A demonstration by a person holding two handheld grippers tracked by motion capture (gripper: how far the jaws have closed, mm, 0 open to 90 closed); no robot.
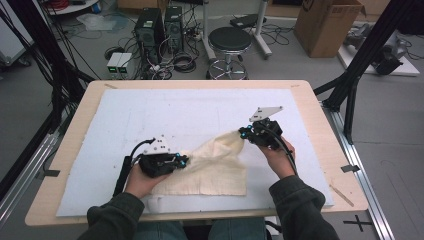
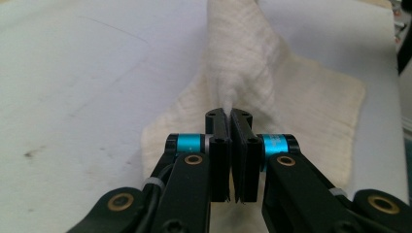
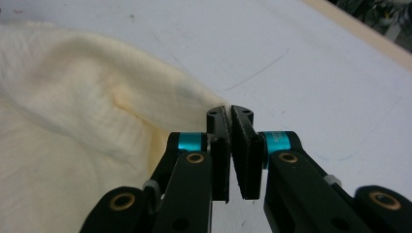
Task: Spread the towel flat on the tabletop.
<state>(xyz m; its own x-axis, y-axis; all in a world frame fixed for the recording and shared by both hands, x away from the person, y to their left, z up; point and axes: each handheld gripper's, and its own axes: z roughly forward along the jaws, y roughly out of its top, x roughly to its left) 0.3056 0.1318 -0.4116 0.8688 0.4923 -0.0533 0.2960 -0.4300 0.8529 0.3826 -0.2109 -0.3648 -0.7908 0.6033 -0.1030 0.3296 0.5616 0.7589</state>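
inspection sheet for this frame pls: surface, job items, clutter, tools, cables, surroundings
Surface: wooden table under a white mat, faint marks.
Job's things: cream cloth, one corner lifted, the rest flat.
Clutter: nothing seen on the mat.
Grippers: left tool shut on a cloth fold; right tool shut on the raised corner.
Cables: one black lead trails from each tool; loose coils on the floor beyond.
Surroundings: black stool, computer towers, cardboard box, black frame legs.

The cloth [image 1: 215,165] is soft, cream and bumpy. It lies on a smooth white mat [image 1: 150,115]. The table [image 1: 75,130] is pale wood.
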